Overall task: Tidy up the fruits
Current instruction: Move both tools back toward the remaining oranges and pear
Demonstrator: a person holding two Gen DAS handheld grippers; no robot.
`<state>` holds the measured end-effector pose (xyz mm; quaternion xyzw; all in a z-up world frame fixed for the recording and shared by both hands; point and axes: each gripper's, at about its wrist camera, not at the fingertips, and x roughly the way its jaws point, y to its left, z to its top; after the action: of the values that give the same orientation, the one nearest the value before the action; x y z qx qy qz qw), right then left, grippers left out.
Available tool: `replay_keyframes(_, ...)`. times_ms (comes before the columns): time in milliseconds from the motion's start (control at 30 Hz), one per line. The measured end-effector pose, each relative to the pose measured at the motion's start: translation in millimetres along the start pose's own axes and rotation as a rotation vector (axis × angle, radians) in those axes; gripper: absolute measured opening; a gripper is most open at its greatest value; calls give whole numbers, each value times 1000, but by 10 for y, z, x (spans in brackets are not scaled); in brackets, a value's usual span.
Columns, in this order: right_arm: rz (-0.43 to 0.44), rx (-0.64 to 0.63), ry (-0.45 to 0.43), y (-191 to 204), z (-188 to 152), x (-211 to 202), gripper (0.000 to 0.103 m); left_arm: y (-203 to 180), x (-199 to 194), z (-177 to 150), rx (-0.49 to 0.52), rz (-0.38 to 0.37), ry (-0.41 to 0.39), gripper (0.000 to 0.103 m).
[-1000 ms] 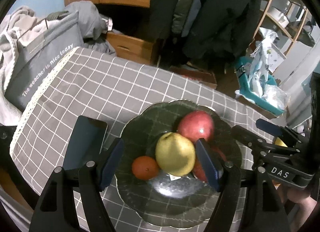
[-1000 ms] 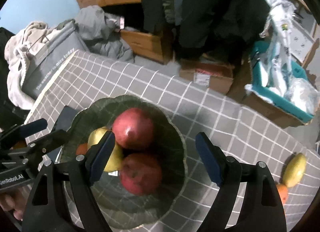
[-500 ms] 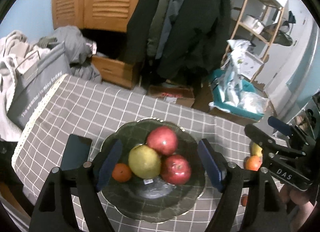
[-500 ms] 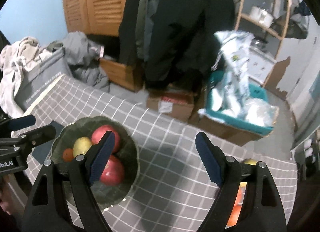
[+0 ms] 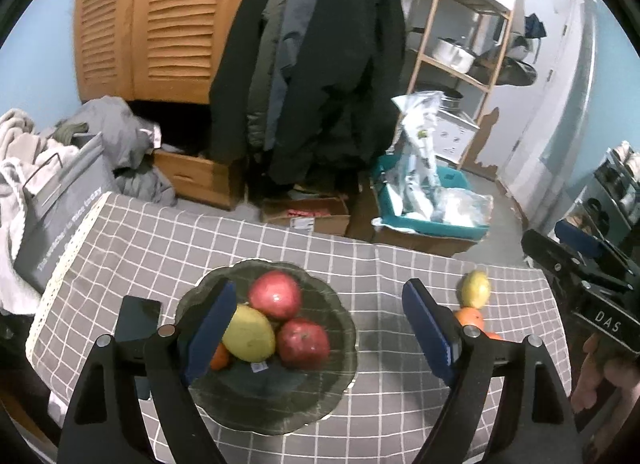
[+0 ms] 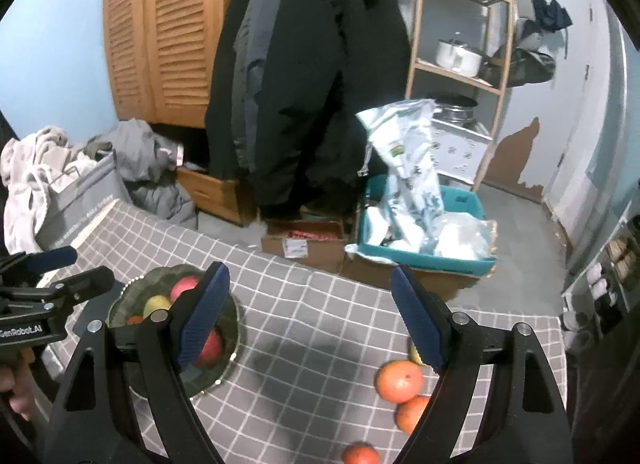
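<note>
A dark glass plate (image 5: 264,396) on the grey checked tablecloth holds two red apples (image 5: 274,294) (image 5: 303,343), a yellow pear (image 5: 249,338) and a small orange (image 5: 219,360). My left gripper (image 5: 320,289) hovers above the plate, its jaws opening, with nothing held between them. My right gripper (image 6: 309,270) is open and empty over the middle of the cloth. Below its right finger lie three loose oranges (image 6: 399,381) (image 6: 412,412) (image 6: 360,454) and a yellow fruit (image 5: 474,289), mostly hidden in the right wrist view.
A dark phone (image 5: 138,320) lies left of the plate. A grey bag (image 5: 60,200) stands off the table's left edge. Beyond the far edge are cardboard boxes (image 5: 308,214), a teal bin (image 6: 424,256), hanging coats and a wooden shelf.
Both grippers have risen and drawn back from the plate. The left jaws have widened. The right wrist view has swung right, bringing the loose oranges into sight.
</note>
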<state>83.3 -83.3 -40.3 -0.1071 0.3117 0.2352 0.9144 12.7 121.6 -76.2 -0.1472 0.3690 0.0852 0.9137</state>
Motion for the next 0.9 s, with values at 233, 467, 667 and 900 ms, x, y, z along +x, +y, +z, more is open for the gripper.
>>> replay_keyframes(233,-38,26,-24,-266,-119,-308,83,-293,-146,-18,49,-35,-25,89)
replay_keyframes(467,-74,46,-23,-522,-284,-497,83,-571,-190,-36,97,-67,-27,92)
replay_keyframes(667,-96,66,-14,-733,-405,-573,83,-751,-164,-58,126,-76,-17,94)
replay_keyframes(900,-113,104,0,-951,-522,-577,83,-929,-69,-90,160,-77,2,94)
